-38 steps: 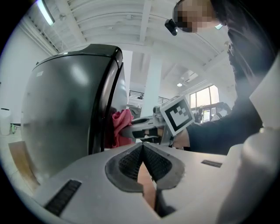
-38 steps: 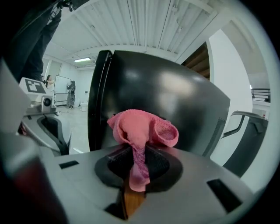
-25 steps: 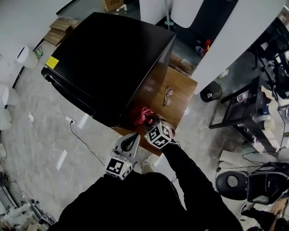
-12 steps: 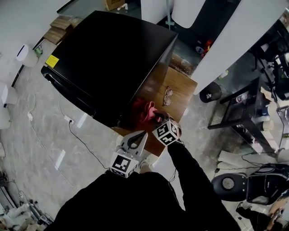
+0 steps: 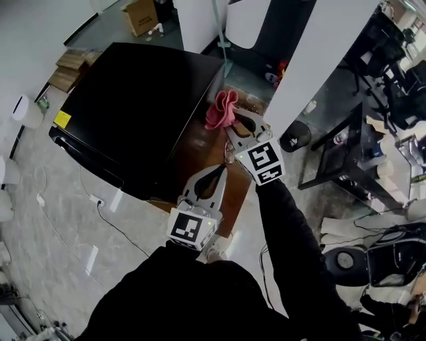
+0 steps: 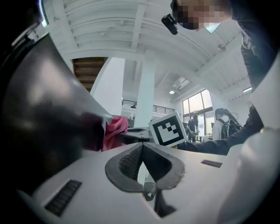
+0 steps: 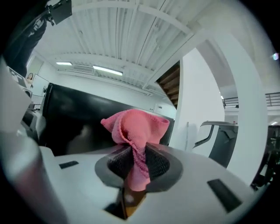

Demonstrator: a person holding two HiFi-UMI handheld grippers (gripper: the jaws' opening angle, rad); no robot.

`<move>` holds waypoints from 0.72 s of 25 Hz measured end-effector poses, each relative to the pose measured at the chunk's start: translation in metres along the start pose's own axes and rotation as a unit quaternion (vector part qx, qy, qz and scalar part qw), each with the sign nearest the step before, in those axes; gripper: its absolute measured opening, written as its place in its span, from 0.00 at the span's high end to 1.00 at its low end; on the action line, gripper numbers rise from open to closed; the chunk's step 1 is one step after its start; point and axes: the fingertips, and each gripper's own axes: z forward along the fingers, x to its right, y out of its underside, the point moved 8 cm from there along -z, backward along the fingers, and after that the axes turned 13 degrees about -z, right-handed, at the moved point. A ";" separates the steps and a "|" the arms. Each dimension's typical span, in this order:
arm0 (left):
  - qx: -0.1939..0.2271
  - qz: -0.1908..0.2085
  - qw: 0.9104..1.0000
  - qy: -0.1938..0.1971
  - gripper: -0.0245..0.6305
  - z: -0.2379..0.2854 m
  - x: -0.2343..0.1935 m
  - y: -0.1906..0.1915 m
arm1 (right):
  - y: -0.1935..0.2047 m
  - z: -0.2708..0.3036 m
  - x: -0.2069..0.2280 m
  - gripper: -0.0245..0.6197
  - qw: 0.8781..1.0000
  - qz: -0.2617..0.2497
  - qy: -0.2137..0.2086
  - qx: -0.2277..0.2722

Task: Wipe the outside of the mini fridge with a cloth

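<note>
The black mini fridge (image 5: 133, 110) stands on a wooden table, seen from above in the head view. My right gripper (image 5: 234, 126) is shut on a pink cloth (image 5: 221, 110), held in the air by the fridge's right top edge. In the right gripper view the cloth (image 7: 136, 129) bunches up out of the jaws of the right gripper (image 7: 133, 155), with the fridge's (image 7: 78, 124) dark side behind it. My left gripper (image 5: 214, 176) hangs lower, near my body, shut with nothing in it. From the left gripper (image 6: 141, 146) view I see the cloth (image 6: 114, 131) beyond its tips.
The wooden table (image 5: 200, 150) juts out to the fridge's right. A white pillar (image 5: 313, 66) rises close behind the right gripper. A cardboard box (image 5: 140, 14) sits on the floor beyond. Black shelving (image 5: 353, 156) and a chair (image 5: 393, 263) stand at right. A cable (image 5: 110, 213) runs across the floor at left.
The right gripper has lifted the pink cloth off the wooden table, up and away to the fridge's top right edge. The left gripper rose a little.
</note>
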 end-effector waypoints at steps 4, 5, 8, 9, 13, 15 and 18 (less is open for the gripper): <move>0.011 0.005 1.000 -0.004 0.95 0.014 -0.003 -0.007 | -0.010 0.021 0.010 0.85 1.000 -0.015 -0.007 0.020; 0.010 0.006 1.000 -0.006 0.95 0.016 -0.004 -0.007 | -0.010 0.024 0.009 0.85 1.000 -0.014 -0.011 0.024; 0.005 0.002 1.000 -0.012 0.95 0.019 -0.010 0.000 | -0.005 0.031 0.007 0.86 0.999 -0.015 -0.016 0.030; 0.003 0.000 1.000 -0.013 0.95 0.020 -0.011 0.003 | 0.000 0.033 0.006 0.86 0.999 -0.016 -0.017 0.028; -0.005 -0.007 1.000 -0.016 0.95 0.024 -0.015 0.021 | 0.027 0.037 -0.003 0.86 1.000 -0.011 -0.026 0.015; -0.015 -0.013 1.000 -0.018 0.95 0.028 -0.016 0.034 | 0.044 0.037 -0.006 0.86 0.999 -0.005 -0.031 0.004; -0.033 -0.016 0.999 -0.021 0.95 0.028 -0.022 0.056 | 0.076 0.044 -0.019 0.86 0.999 0.009 -0.043 -0.025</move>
